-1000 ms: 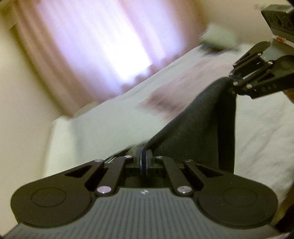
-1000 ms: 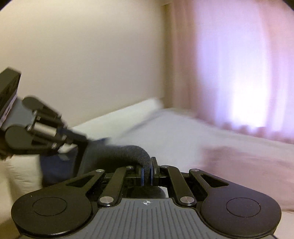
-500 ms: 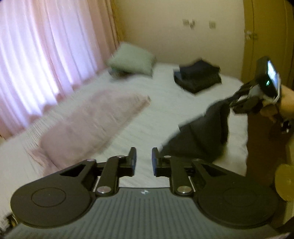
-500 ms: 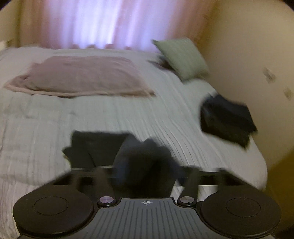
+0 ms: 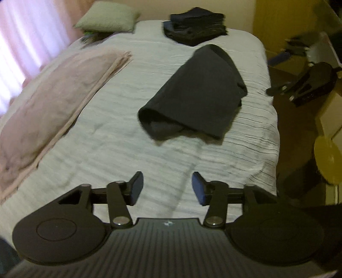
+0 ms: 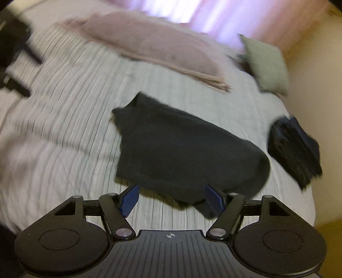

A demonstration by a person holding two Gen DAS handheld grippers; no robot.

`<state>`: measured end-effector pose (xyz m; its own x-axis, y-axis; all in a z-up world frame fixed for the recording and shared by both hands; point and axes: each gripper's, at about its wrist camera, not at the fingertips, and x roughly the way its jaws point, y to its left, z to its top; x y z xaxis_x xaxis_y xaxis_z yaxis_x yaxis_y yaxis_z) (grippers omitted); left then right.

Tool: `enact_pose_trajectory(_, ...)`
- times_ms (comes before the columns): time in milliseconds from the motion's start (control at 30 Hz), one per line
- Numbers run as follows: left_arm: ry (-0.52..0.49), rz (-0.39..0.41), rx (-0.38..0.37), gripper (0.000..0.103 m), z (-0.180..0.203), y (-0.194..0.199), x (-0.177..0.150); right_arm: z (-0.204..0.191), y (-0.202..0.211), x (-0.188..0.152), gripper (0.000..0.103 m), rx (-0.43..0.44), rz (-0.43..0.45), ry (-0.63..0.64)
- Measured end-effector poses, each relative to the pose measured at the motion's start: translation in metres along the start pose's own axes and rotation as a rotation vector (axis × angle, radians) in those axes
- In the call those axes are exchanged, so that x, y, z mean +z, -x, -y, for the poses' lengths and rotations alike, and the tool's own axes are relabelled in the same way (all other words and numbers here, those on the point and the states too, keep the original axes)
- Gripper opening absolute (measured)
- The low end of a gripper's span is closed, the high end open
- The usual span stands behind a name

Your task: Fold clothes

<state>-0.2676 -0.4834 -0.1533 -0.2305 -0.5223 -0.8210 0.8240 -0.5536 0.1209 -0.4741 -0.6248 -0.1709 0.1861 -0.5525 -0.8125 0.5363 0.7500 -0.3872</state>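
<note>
A dark grey garment [image 5: 196,94] lies folded over on the white striped bedspread [image 5: 119,136]; it also shows in the right wrist view [image 6: 181,149]. My left gripper [image 5: 166,189] is open and empty, above the bedspread well short of the garment. My right gripper [image 6: 171,200] is open and empty, its jaws just at the garment's near edge; it also shows in the left wrist view [image 5: 299,87], off the bed's right side.
A stack of folded dark clothes [image 5: 194,21] sits at the far end of the bed, also in the right wrist view [image 6: 295,149]. A pink blanket [image 5: 55,94] lies along the left. A green pillow [image 5: 106,17] is at the far corner. A yellow stool [image 5: 327,162] stands at right.
Both grippers held the dark garment up a second ago. The left let go first, then the right; the garment now lies on the bed and both grippers are open and drawn back.
</note>
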Motion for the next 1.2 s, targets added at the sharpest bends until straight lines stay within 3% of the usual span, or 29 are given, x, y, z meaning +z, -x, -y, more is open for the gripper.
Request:
enact_pose_trajectory(100, -0.026, -0.004, -0.003, 0.061, 0.006, -0.021, 0.015, -0.009, -0.041, 0.000, 0.097, 0.049, -0.012, 0.159)
enact_pose_trajectory(267, 0.010, -0.059, 0.034, 0.061, 0.005, -0.064, 0.043, -0.028, -0.128, -0.021, 0.097, 0.144, 0.003, 0.426)
enact_pose_trajectory(367, 0.060, -0.111, 0.074, 0.063, 0.006, -0.086, 0.055, -0.024, -0.154, -0.031, 0.097, 0.161, 0.047, 0.527)
enact_pose_trajectory(400, 0.079, -0.130, 0.084, 0.063, 0.006, -0.093, 0.058, -0.021, -0.159, -0.033, 0.091, 0.172, 0.062, 0.544)
enact_pose_trajectory(433, 0.100, -0.150, 0.092, 0.063, 0.007, -0.101, 0.061, -0.018, -0.164, -0.035, 0.066, 0.183, 0.076, 0.562)
enact_pose_trajectory(467, 0.121, -0.169, 0.098, 0.063, 0.007, -0.109, 0.063, -0.011, -0.164, -0.033, 0.056, 0.195, 0.084, 0.564)
enact_pose_trajectory(500, 0.141, -0.186, 0.102, 0.064, 0.008, -0.114, 0.064, 0.002, -0.160, -0.028, 0.041, 0.224, 0.092, 0.535)
enact_pose_trajectory(533, 0.160, -0.202, 0.105, 0.064, 0.008, -0.120, 0.064, 0.016, -0.153, -0.021, 0.019, 0.255, 0.106, 0.492)
enact_pose_trajectory(567, 0.176, -0.214, 0.109, 0.065, 0.007, -0.124, 0.064, 0.030, -0.145, -0.015, 0.008, 0.278, 0.122, 0.449)
enact_pose_trajectory(600, 0.194, -0.223, 0.112, 0.066, 0.006, -0.128, 0.064, 0.047, -0.136, -0.008, 0.005, 0.291, 0.140, 0.378)
enact_pose_trajectory(733, 0.306, -0.218, 0.099, 0.073, -0.012, -0.137, 0.062, 0.123, -0.105, 0.015, 0.005, 0.299, 0.209, 0.045)
enact_pose_trajectory(900, 0.594, -0.107, 0.024, 0.074, -0.053, -0.156, 0.068, 0.201, -0.089, 0.026, 0.004, 0.292, 0.272, -0.176)
enact_pose_trajectory(1000, 0.672, -0.084, -0.005, 0.074, -0.064, -0.181, 0.073, 0.223, -0.088, 0.026, 0.004, 0.262, 0.271, -0.239)
enact_pose_trajectory(1133, 0.736, -0.129, -0.024, 0.073, -0.063, -0.220, 0.068, 0.234, -0.088, 0.024, 0.004, 0.256, 0.253, -0.263)
enact_pose_trajectory(1200, 0.795, -0.125, -0.054, 0.061, -0.062, -0.229, 0.064, 0.236, -0.086, 0.023, 0.003, 0.259, 0.246, -0.259)
